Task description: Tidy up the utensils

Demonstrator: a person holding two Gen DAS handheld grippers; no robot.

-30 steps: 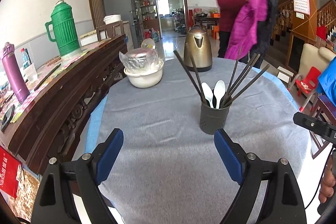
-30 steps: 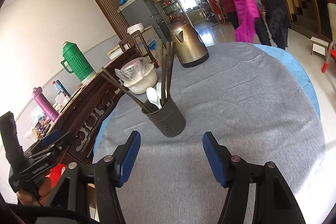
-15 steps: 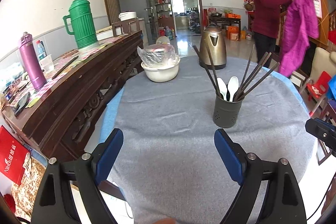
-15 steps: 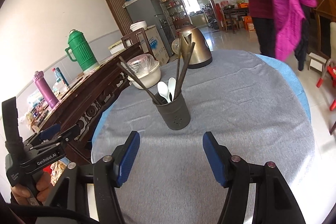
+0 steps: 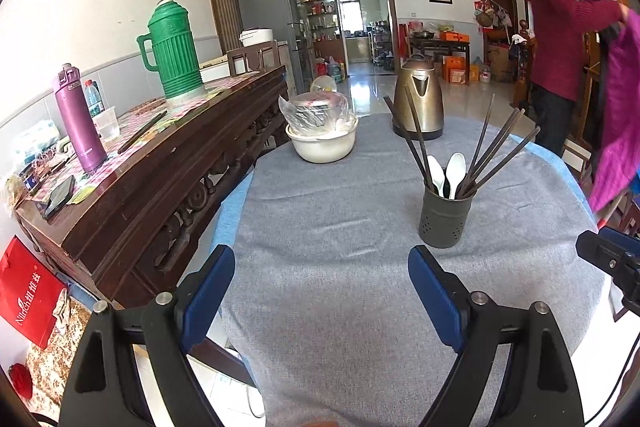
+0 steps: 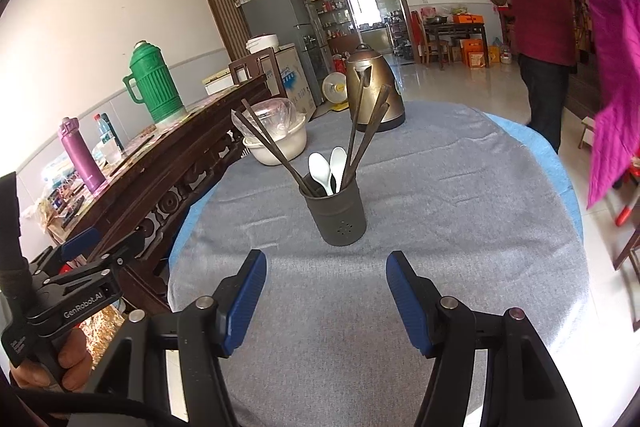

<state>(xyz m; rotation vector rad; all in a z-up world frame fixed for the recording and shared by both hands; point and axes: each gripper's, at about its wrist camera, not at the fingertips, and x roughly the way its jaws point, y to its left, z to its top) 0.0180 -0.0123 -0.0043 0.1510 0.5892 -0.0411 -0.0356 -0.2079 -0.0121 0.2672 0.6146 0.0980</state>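
A dark grey utensil holder (image 5: 445, 215) stands upright on the grey tablecloth (image 5: 328, 267). It holds several dark chopsticks (image 5: 496, 151) and two white spoons (image 5: 448, 171). It also shows in the right wrist view (image 6: 336, 213), with chopsticks (image 6: 360, 135) and spoons (image 6: 330, 167). My left gripper (image 5: 320, 291) is open and empty, near the table's front edge, left of the holder. My right gripper (image 6: 324, 291) is open and empty, just in front of the holder. The left gripper's body (image 6: 68, 291) shows at the right wrist view's left edge.
A white bowl covered in plastic (image 5: 322, 135) and a brass kettle (image 5: 418, 107) stand at the table's far side. A dark wooden sideboard (image 5: 132, 183) with a green thermos (image 5: 172, 55) and purple bottle (image 5: 78, 123) runs along the left. A person (image 5: 560, 39) stands at back right.
Both grippers have drawn back from the holder and stayed open. The person at the back has moved to the right.
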